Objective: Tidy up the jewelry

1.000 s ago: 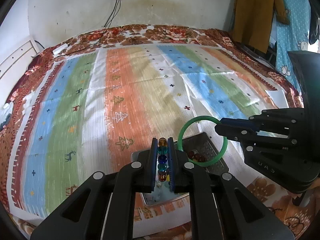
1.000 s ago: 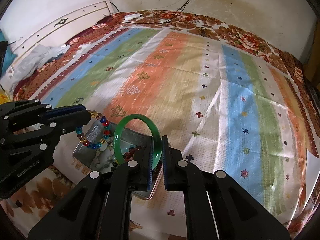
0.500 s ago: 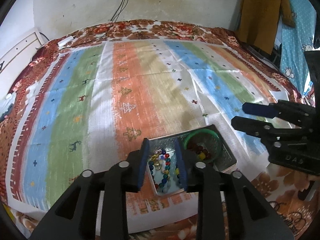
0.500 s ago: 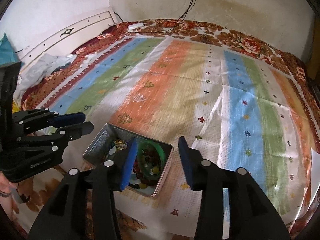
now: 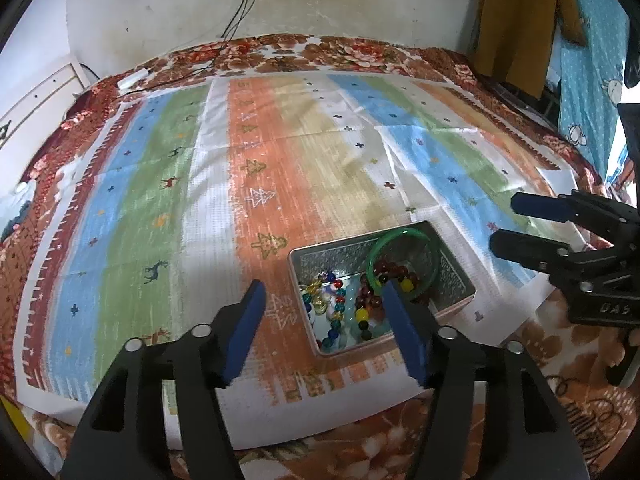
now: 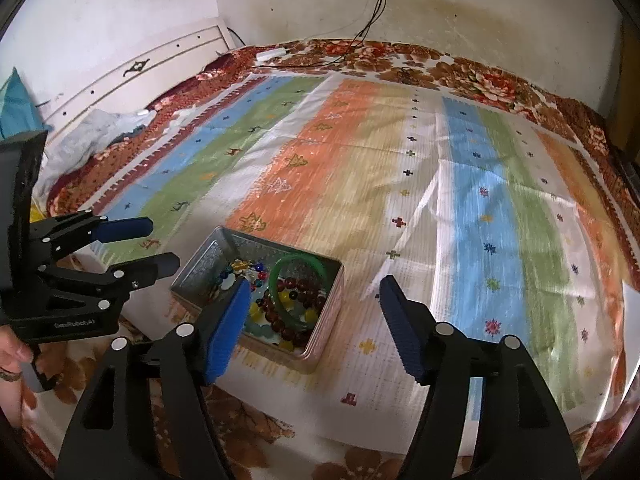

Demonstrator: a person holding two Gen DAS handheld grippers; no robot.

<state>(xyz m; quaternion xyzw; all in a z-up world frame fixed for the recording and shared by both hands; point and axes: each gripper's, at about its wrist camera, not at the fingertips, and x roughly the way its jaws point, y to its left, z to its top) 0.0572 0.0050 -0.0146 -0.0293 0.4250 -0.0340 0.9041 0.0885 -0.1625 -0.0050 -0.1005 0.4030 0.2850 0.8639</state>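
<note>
A silver metal tin (image 5: 456, 276) (image 6: 200, 258) sits on the striped cloth near its front edge. Inside lie a green bangle (image 5: 400, 236) (image 6: 304, 260), a dark red bead bracelet (image 5: 390, 268) (image 6: 304, 292) and a multicoloured bead bracelet (image 5: 336, 312) (image 6: 244, 268). My left gripper (image 5: 324, 300) is open and empty, above and just in front of the tin; it also shows in the right wrist view (image 6: 156, 244). My right gripper (image 6: 314, 300) is open and empty, raised over the tin's near side; it also shows in the left wrist view (image 5: 508, 224).
The striped cloth (image 5: 280, 168) covers a floral bedspread (image 5: 360, 48). A wall with a power socket and cables (image 5: 248, 0) stands behind the bed. A white headboard (image 6: 140, 76) runs along the left. Clothes (image 5: 520, 20) hang at the right.
Both grippers let go of their jewelry: the multicoloured beads and the green bangle now lie in the tin. Both jaws opened wide and both grippers pulled up and back.
</note>
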